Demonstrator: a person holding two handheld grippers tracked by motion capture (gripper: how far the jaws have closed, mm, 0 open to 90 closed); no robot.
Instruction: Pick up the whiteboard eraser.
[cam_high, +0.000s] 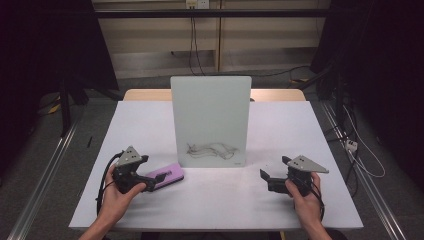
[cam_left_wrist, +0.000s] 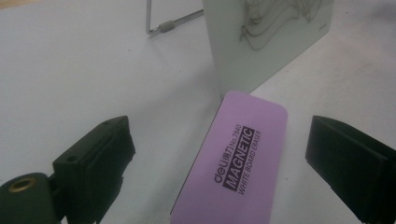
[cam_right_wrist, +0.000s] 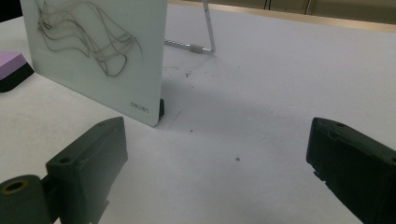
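While the whiteboard (cam_high: 210, 120) stands upright near the middle of the table (cam_high: 150, 125), the left gripper (cam_high: 150, 179) sits to its lower left, held in a hand (cam_high: 116, 197) and aimed at a purple eraser (cam_high: 167, 175). Its jaws stand wide apart; the left gripper view shows the eraser (cam_left_wrist: 236, 163) lying flat between them, with neither pad touching it. That eraser lies just left of the whiteboard's lower left corner, its far end close beside the whiteboard's edge (cam_left_wrist: 219, 70). On the whiteboard's lower part, dark scribbled lines (cam_high: 210, 151) curl across the surface. A wire stand (cam_right_wrist: 205, 44) props the whiteboard up from behind. To the whiteboard's lower right, well apart from it, the right gripper (cam_high: 266, 177) is held in the other hand (cam_high: 306, 200), jaws likewise spread wide over bare table.
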